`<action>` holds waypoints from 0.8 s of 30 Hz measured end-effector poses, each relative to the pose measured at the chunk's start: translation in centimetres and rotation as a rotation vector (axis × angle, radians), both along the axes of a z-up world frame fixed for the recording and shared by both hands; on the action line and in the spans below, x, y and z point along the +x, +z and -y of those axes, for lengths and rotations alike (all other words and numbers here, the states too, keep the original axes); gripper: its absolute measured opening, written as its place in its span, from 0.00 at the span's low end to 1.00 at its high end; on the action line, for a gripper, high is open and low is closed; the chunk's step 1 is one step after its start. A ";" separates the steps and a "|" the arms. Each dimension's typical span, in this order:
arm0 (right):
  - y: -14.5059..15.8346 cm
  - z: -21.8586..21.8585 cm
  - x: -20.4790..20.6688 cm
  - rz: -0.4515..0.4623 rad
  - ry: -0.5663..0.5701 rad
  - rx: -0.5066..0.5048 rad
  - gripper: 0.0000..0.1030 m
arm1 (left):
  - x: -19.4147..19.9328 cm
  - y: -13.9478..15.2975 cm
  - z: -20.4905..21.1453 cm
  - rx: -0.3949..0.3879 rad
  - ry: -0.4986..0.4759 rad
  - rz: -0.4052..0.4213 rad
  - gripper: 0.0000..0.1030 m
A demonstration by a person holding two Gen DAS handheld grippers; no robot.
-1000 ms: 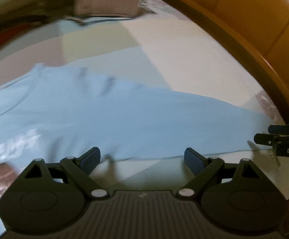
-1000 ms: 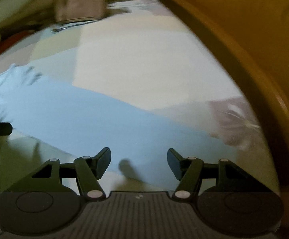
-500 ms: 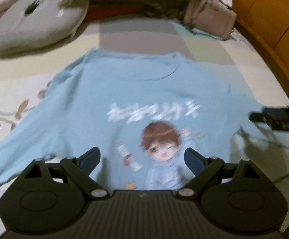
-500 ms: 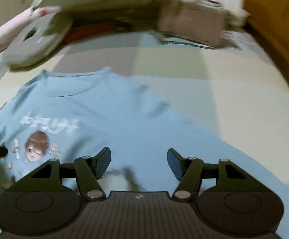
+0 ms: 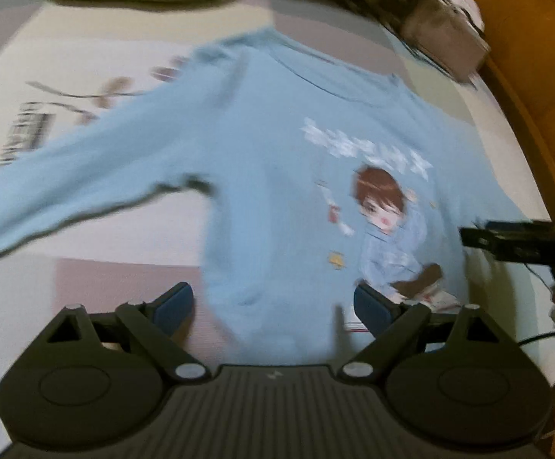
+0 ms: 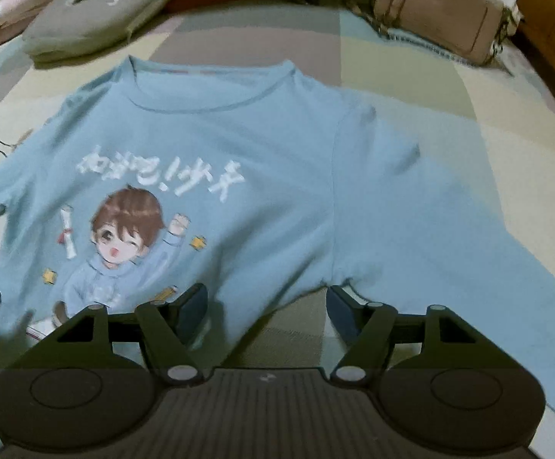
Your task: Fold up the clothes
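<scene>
Bed surface (image 6: 411,49): bare patchwork cover open at upper centre and right of the right wrist frame. Obstacles: ring cushion (image 6: 97,15) upper left; beige bag (image 6: 445,19) upper right; wooden bed frame (image 5: 537,88) along the right edge of the left wrist frame. Light-blue sweatshirt (image 6: 277,176) lies flat across the middle, sleeves spread.

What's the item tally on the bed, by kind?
Light blue sweatshirt: 1
Grey ring cushion: 1
Beige bag: 1
Total: 3
</scene>
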State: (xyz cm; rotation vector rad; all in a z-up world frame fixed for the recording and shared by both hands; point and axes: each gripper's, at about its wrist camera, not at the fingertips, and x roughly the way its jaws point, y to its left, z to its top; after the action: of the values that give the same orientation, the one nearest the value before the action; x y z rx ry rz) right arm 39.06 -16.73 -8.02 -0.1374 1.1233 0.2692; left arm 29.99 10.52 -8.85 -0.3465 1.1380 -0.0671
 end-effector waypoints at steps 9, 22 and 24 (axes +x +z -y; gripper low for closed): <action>2.6 -5.3 0.3 0.063 0.116 0.053 0.76 | -2.3 -1.0 -7.5 0.104 0.227 -0.036 0.88; 4.6 -13.2 0.0 0.073 0.333 0.105 0.79 | -7.3 -1.5 -13.9 -0.012 0.473 -0.003 0.88; 4.8 -15.2 -0.4 0.079 0.414 0.102 0.79 | -7.8 -1.2 -14.2 -0.005 0.469 0.001 0.88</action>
State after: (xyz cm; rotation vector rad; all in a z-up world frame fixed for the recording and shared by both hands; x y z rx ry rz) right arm 38.64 -1.52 -3.23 -0.2887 0.9939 0.6832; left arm 22.18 24.69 -10.02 -0.6088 1.0312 0.3423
